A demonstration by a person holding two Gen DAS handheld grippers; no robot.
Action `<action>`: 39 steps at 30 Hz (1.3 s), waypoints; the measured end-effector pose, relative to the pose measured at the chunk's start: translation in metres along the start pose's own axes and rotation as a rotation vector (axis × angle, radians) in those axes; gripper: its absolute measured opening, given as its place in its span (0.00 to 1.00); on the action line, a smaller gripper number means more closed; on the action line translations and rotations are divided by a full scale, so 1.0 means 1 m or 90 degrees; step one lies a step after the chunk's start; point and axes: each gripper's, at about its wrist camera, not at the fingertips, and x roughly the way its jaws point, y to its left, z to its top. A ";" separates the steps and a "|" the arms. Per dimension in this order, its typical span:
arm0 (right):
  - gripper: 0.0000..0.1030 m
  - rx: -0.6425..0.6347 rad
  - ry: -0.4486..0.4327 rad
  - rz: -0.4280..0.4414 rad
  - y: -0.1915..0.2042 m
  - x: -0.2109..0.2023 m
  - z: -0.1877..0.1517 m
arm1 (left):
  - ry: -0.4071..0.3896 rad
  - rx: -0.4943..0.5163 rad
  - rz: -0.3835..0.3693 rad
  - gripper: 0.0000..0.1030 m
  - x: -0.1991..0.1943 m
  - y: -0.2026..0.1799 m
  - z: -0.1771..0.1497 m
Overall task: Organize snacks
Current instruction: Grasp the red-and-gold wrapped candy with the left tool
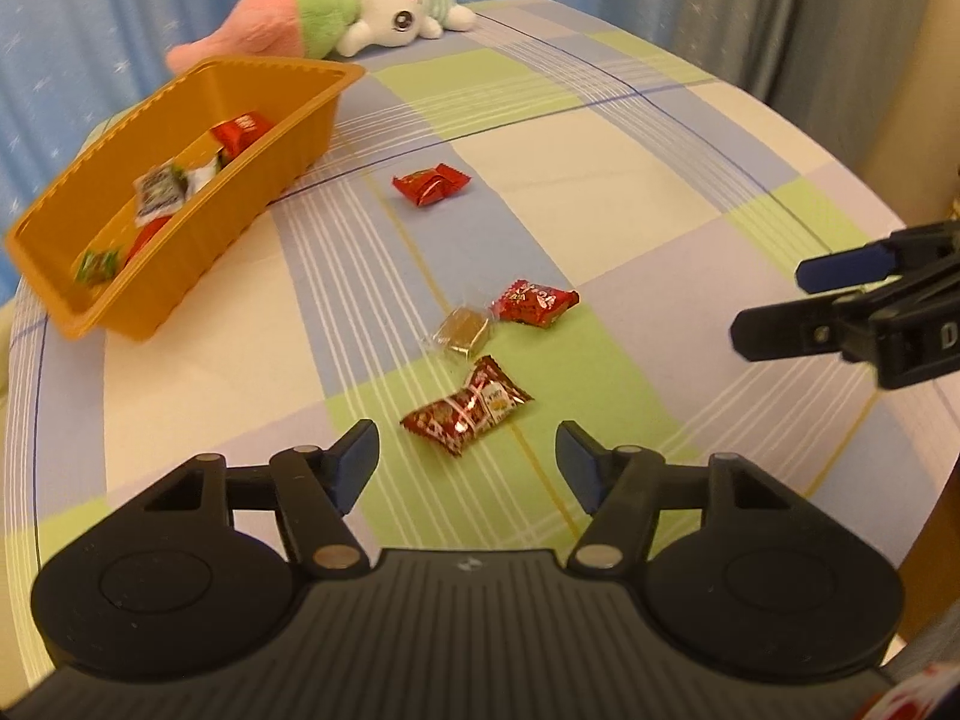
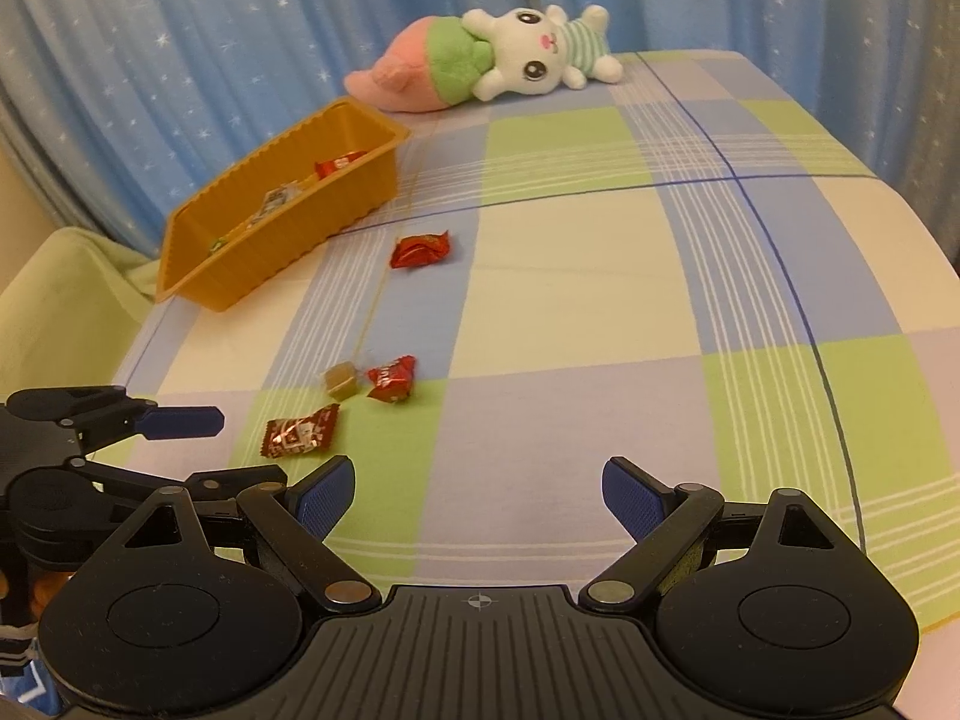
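Observation:
A dark red wrapped candy [image 1: 465,414] [image 2: 298,432] lies on the checked cloth just ahead of my left gripper [image 1: 465,450], whose jaws stand open on either side without touching it. Beyond it lie a brown candy in clear wrap [image 1: 462,330] [image 2: 342,381], a red candy [image 1: 534,304] [image 2: 391,379] and, farther off, another red candy [image 1: 431,183] [image 2: 420,249]. An orange tray [image 1: 198,228] [image 2: 288,240] at the far left holds several wrapped snacks. My right gripper [image 2: 477,480] [image 1: 768,306] hovers open to the right with nothing in it.
A plush rabbit toy [image 1: 360,6] [image 2: 510,54] lies at the back edge of the table, behind the tray. Blue starred curtains [image 2: 180,60] hang behind. The cloth falls away at the left edge near the tray and at the right edge.

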 end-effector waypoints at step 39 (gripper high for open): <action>0.87 0.046 -0.005 -0.038 0.009 0.007 0.008 | 0.030 0.006 -0.067 0.17 0.022 0.028 0.006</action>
